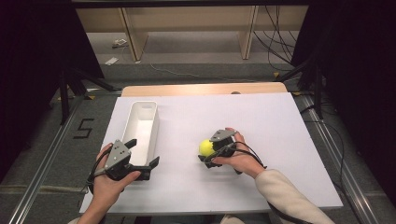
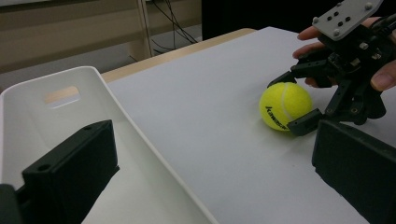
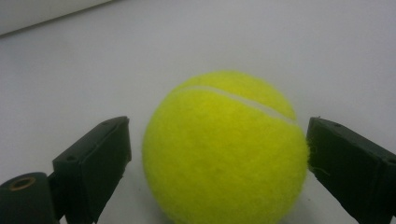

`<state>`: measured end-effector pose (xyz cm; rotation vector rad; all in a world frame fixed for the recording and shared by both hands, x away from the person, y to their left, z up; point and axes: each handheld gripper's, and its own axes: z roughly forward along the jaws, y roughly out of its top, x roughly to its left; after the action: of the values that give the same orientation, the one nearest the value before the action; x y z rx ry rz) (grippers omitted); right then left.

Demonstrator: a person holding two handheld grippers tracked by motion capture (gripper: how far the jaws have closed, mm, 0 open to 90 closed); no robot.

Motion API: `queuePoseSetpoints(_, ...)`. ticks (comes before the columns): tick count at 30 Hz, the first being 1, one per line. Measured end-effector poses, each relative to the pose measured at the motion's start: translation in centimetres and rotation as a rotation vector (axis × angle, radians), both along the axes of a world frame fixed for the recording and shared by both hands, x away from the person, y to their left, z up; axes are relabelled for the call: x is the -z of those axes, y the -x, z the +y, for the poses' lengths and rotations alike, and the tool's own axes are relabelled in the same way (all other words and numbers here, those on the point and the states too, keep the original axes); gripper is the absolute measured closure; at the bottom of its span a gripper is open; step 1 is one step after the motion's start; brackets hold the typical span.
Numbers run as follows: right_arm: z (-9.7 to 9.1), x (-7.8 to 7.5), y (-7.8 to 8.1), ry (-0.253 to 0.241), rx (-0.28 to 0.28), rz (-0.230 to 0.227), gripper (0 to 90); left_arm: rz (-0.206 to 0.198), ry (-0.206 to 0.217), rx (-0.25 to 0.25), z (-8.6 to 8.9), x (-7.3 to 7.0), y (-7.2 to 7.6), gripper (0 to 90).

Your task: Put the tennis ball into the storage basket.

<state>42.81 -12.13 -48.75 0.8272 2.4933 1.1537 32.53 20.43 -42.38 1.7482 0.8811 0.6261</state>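
Note:
A yellow tennis ball rests on the white tabletop, right of centre. My right gripper reaches in from the right and stands open around it. In the right gripper view one jaw touches the ball's felt and a narrow gap shows at the other. My left gripper is open at the near end of a long white bin. One of its jaws is over the bin's inside and the other over the table, with nothing between them.
The white bin has nothing in it and runs front to back on the table's left side. A wooden strip edges the far side of the table. Wooden shelving and cables lie beyond, with dark stands at both sides.

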Motion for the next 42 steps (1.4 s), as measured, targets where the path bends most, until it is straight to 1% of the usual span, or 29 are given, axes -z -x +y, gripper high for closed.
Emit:
queuePoseSetpoints(7,0.07,0.03,-0.04,-0.001,0.005,0.005,10.5,0.0,0.0,0.0,0.0,0.0,0.0,0.0)
queuePoseSetpoints(10,0.07,0.1,-0.08,0.003,0.007,0.006,12.1,0.0,0.0,0.001,0.01,0.01,0.0,0.0)
queuePoseSetpoints(12,0.06,0.15,-0.11,0.004,0.013,0.005,15.0,-0.001,-0.001,0.001,0.02,0.0,0.0,0.0)
queuePoseSetpoints(14,0.08,0.14,-0.06,0.005,0.018,0.011,15.2,0.0,-0.002,0.002,0.01,0.0,0.0,0.0)
queuePoseSetpoints(16,0.07,0.17,-0.11,0.006,0.011,0.007,15.4,0.0,-0.003,0.003,0.0,0.01,0.0,0.0)
queuePoseSetpoints(26,0.07,0.17,-0.11,0.004,0.012,0.008,16.4,-0.001,-0.003,0.004,-0.01,-0.01,0.01,0.0)
queuePoseSetpoints(28,0.08,0.16,-0.05,0.005,0.017,0.015,16.8,-0.001,-0.002,0.003,0.0,-0.01,0.0,0.0)
queuePoseSetpoints(30,0.1,0.18,-0.07,0.003,0.015,0.011,17.5,-0.001,-0.001,0.003,0.01,0.0,0.0,0.0)
queuePoseSetpoints(33,0.12,0.18,-0.05,0.002,0.018,0.008,19.4,-0.001,-0.002,0.003,0.0,0.0,0.0,0.0)
queuePoseSetpoints(36,0.1,0.1,0.01,0.001,0.023,0.004,23.6,-0.001,-0.001,0.003,0.0,-0.01,0.01,0.0)
queuePoseSetpoints(42,0.13,0.06,0.07,0.005,0.021,-0.001,25.6,0.0,0.003,0.003,-0.01,-0.01,0.02,0.0)
